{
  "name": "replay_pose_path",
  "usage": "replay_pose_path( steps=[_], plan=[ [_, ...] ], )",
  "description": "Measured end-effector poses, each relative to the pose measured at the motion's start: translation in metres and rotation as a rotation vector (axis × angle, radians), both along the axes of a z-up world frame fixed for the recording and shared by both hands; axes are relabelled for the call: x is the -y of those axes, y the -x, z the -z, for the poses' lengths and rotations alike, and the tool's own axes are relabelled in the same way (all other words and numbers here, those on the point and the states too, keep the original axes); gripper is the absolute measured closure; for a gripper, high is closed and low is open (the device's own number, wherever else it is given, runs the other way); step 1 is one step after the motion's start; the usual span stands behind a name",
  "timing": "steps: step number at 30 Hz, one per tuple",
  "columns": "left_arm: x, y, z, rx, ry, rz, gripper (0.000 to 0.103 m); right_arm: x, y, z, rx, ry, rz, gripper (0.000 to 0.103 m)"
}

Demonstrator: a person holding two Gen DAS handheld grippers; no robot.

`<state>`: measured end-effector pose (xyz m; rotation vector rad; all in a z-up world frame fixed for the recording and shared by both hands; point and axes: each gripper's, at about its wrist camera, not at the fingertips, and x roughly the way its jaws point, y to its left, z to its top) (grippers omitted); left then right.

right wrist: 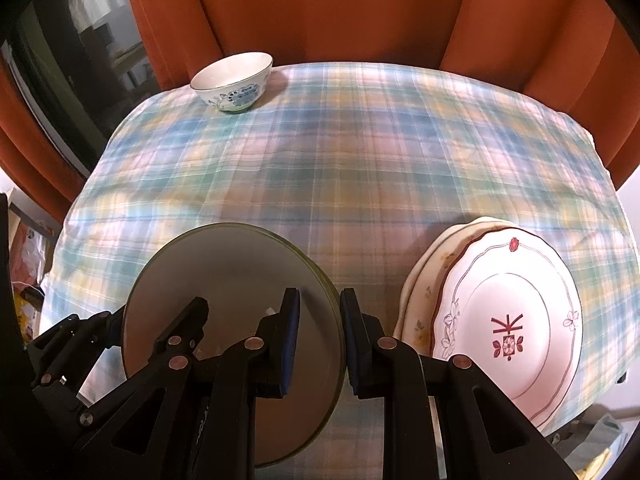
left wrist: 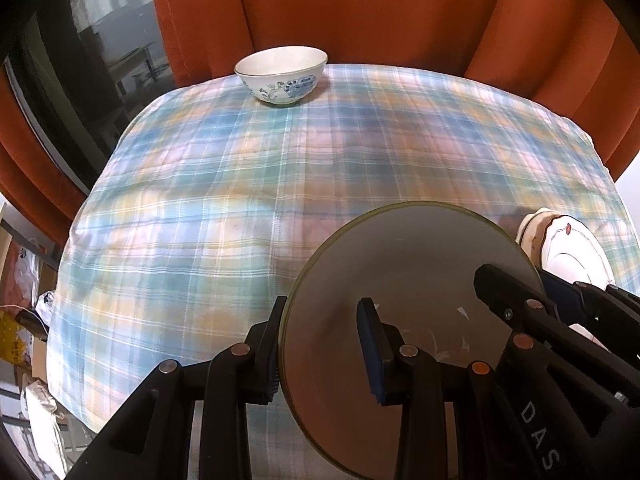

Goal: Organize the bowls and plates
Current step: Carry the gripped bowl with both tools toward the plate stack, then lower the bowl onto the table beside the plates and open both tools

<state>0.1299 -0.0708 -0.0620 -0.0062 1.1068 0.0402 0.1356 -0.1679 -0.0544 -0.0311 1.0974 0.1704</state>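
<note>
Over the plaid cloth (left wrist: 200, 184), both grippers (left wrist: 324, 344) (right wrist: 319, 340) straddle the grey plate (left wrist: 404, 280) rim, jaws parted

I'm in a home dining corner: plaid tablecloth (right wrist: 340, 152), rust curtains (right wrist: 320, 12), patterned crockery (right wrist: 516, 312).

"DAS" on right tongs (left wrist: 496, 292)

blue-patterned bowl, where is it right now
The blue-patterned bowl stands alone at the far left edge of the plaid tablecloth, just before the orange curtain, well away from the plates near the grippers.
</note>
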Motion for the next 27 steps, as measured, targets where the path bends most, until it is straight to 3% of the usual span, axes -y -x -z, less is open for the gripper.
replay_pose_path(
  steps=[14,16,19,21,27],
  plan=[
    [0.003,0.002,0.004,0.005,-0.019,0.018,0.066,0.007,-0.001,0.011,-0.002,-0.025,0.035,0.077],
    [0.001,0.002,0.002,0.004,-0.01,0.029,0.062,0.006,0.0,0.011,-0.005,-0.038,0.036,0.069],
    [-0.003,0.003,-0.005,0.029,0.009,0.051,0.042,0.002,0.003,0.006,0.011,-0.036,0.049,0.048],
    [-0.006,0.004,-0.01,0.046,0.021,0.074,0.037,0.0,0.006,0.0,0.033,-0.021,0.074,0.034],
    [-0.022,0.002,-0.025,0.056,0.056,0.1,0.026,-0.01,0.008,-0.018,0.052,0.01,0.13,0.032]
  ],
)
